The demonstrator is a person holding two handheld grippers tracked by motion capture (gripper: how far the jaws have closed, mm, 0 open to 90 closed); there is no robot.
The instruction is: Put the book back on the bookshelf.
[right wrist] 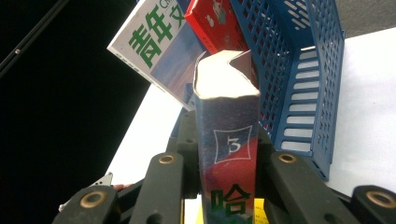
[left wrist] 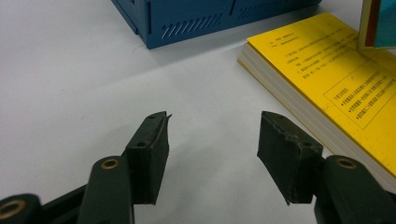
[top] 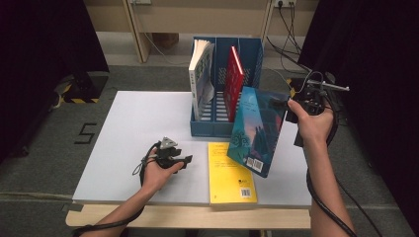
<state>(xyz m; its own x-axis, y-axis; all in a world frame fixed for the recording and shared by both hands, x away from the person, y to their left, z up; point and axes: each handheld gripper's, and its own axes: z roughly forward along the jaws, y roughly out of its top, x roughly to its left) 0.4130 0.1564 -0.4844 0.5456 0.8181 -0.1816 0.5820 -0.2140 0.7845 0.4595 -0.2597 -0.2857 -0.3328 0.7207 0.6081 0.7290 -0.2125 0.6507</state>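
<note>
My right gripper (top: 285,109) is shut on the spine of a teal-blue book (top: 257,131), held up in the air and tilted, just right of the blue file rack (top: 249,54). In the right gripper view the book's spine (right wrist: 229,154) stands between the two black jaws. A white book (top: 200,74) and a red book (top: 233,81) stand in the rack's slots. A yellow book (top: 230,173) lies flat on the white table (top: 133,128). My left gripper (top: 187,160) rests open on the table left of the yellow book (left wrist: 341,70), its jaws apart with nothing between them.
The rack's blue front wall (left wrist: 196,21) lies ahead of the left gripper. Dark curtains hang at both sides. Cables (top: 291,29) run along the floor behind the table. The table's wooden front edge (top: 197,217) is near the person's forearms.
</note>
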